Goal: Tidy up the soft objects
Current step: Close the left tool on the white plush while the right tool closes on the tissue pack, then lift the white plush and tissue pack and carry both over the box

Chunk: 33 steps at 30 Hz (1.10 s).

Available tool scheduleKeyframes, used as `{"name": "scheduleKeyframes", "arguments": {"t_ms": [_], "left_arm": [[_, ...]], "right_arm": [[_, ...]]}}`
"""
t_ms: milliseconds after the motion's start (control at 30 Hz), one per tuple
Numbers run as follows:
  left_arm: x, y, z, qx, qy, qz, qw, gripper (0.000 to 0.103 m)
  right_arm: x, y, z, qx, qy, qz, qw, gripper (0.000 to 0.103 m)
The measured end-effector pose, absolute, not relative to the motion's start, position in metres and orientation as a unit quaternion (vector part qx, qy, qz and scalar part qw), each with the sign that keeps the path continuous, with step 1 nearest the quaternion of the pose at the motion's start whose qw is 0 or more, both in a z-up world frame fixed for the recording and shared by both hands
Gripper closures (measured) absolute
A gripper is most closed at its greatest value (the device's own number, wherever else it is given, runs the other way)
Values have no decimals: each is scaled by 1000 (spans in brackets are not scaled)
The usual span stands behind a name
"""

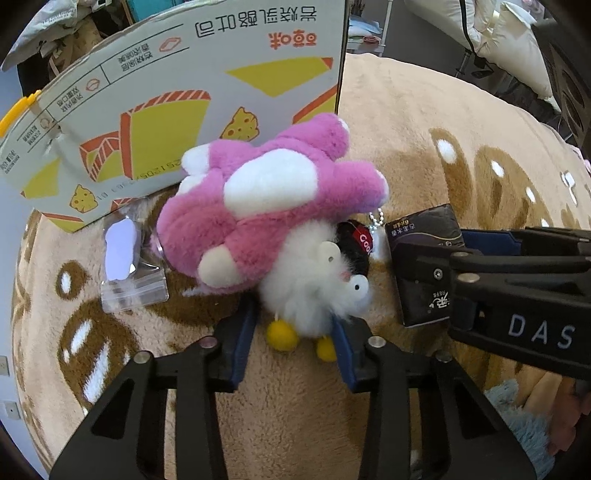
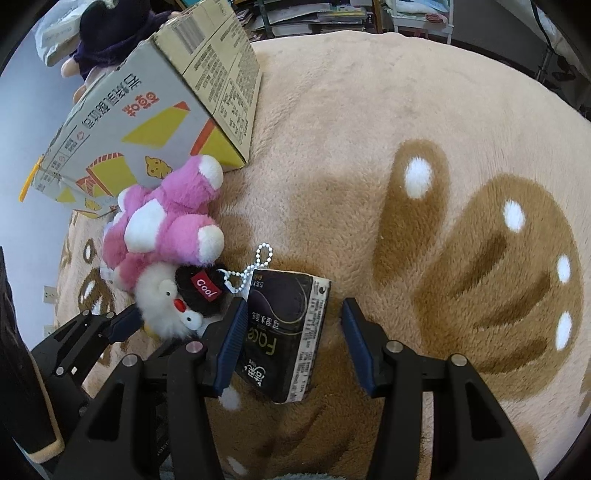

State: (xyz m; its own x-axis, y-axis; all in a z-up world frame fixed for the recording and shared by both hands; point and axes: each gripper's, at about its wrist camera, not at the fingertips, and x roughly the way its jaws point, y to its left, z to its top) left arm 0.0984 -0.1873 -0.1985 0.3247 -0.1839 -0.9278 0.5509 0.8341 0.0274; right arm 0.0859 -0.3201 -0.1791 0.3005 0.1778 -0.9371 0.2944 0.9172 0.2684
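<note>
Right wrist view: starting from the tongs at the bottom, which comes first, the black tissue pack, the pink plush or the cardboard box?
1. The black tissue pack lies between the open right tongs, against the left finger.
2. The pink plush lies farther out, up and to the left.
3. The cardboard box stands farthest, behind the plush at upper left.

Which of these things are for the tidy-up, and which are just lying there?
For the tidy-up:
pink plush
white fluffy toy
black tissue pack
cardboard box

Just lying there:
small clear bag
purple doll
pillows
</note>
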Motion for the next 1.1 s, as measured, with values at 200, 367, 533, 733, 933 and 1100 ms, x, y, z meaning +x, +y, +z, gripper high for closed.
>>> {"name": "scheduleKeyframes", "arguments": {"t_ms": [200,367,533,733,933,1100], "left_arm": [[94,-179,-191,160,527,-236,801,83],[95,-169,-188,145,524,-246,803,86],[91,-162,-180,140,522,-250,804,89],[85,-156,-177,124,528,-254,801,91],[81,-144,-164,119,520,-253,807,92],[71,-135,-149,120,510,-255,813,92]], "right_arm": [[85,-320,-178,198,589,-40,783,48],[85,-313,-175,187,590,-42,785,48],[86,-305,-168,178,588,-39,788,51],[83,-299,-164,179,587,-39,789,51],[80,-307,-158,178,580,-44,794,60],[76,-306,-146,175,560,-42,809,71]]}}
